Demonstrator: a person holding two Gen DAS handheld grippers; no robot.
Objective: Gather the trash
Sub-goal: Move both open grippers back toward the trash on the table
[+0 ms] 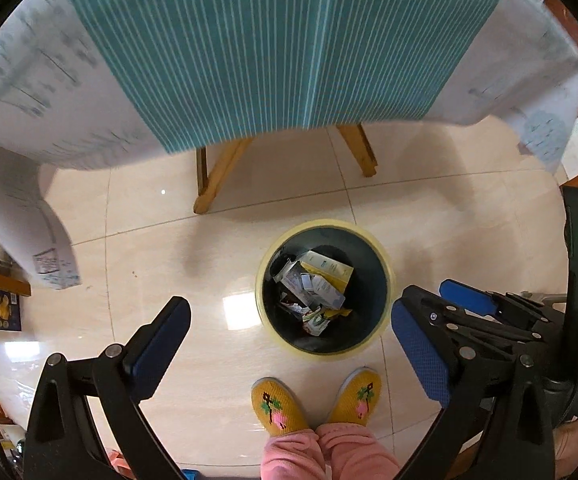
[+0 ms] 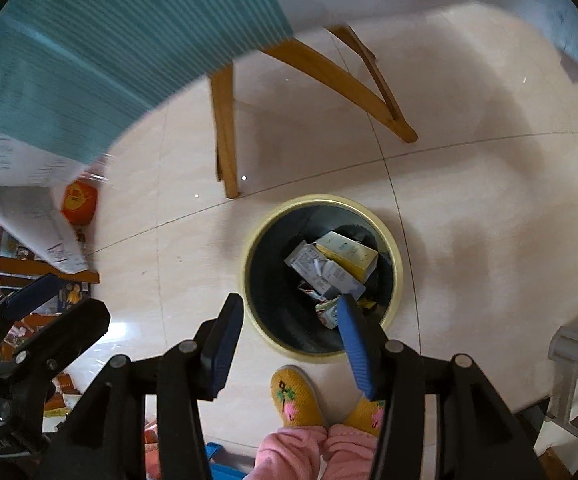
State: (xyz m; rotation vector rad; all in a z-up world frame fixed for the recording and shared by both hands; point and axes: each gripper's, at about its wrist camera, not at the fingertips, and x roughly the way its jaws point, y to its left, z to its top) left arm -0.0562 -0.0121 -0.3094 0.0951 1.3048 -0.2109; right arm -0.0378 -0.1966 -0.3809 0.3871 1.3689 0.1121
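Boxes and wrappers (image 1: 316, 285) sit in the bin (image 1: 385, 264) on the floor — left tongs (image 1: 289, 344) wide open, right tongs (image 2: 289, 340) half-open, both empty — drop looks done.

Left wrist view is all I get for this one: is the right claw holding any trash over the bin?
Observer: No. The right wrist view shows the right claw open above the bin, with nothing between its pads.
Operator: Anything left lying around that I can't see?
Observer: Possibly. An orange packet sits low under the hanging corner of the tablecloth.
Operator: And on the bin's other side?
Observer: A grey plastic frame stands at that view's right edge.
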